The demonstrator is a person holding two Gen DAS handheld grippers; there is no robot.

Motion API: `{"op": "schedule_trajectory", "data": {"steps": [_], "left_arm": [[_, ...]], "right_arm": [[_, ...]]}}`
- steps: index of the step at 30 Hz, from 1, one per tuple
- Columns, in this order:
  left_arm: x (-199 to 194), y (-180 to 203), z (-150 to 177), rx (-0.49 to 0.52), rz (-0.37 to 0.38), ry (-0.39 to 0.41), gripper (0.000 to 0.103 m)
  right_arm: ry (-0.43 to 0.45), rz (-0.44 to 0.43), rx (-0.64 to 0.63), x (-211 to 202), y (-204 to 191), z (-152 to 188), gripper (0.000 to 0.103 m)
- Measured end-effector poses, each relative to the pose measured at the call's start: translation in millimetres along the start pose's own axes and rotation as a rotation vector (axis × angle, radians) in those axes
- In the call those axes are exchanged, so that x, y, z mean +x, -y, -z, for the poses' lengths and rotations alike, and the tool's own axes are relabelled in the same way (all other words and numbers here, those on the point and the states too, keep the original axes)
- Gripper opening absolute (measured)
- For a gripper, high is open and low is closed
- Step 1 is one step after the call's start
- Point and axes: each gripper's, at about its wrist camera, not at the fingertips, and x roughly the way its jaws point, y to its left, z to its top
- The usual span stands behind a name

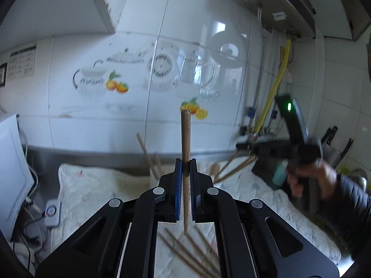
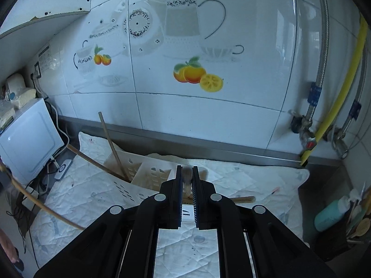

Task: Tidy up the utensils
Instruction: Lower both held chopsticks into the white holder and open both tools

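My left gripper is shut on a wooden chopstick, which stands upright between the blue pads with its thin tip pointing down. Several more chopsticks lie on the white quilted cloth below it. A white perforated utensil holder stands near the wall with two chopsticks leaning in it. My right gripper is shut on a blurred wooden utensil. The left wrist view shows that gripper at the right, in a person's hand, with wooden sticks hanging from it.
A white appliance with cables stands at the left. Pipes and a yellow hose run down the tiled wall at the right. A teal bottle and a dark container of wooden spoons sit beyond the cloth's right edge. Knives hang there.
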Motion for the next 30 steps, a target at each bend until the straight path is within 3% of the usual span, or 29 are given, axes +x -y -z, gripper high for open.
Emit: {"op": "schedule_trajectory", "data": {"steps": [9, 17, 25, 30], "left_arm": [[54, 9, -60, 0.028, -0.059, 0.102, 0.004], [114, -7, -53, 0.013, -0.149, 0.042, 0.005], [144, -25, -34, -0.051, -0.119, -0.076, 0.006], [135, -17, -36, -0.031, -0.103, -0.073, 0.009]], "right_arm": [[0.118, 0.030, -0.027, -37, 7, 11, 0.009], [0.166, -0.007, -0.033, -66, 9, 47, 0.009], [0.116, -0.058, -0.039, -67, -6, 94, 0.009], [0.064, -0.091, 0.008, -60, -15, 133, 0.009]]}}
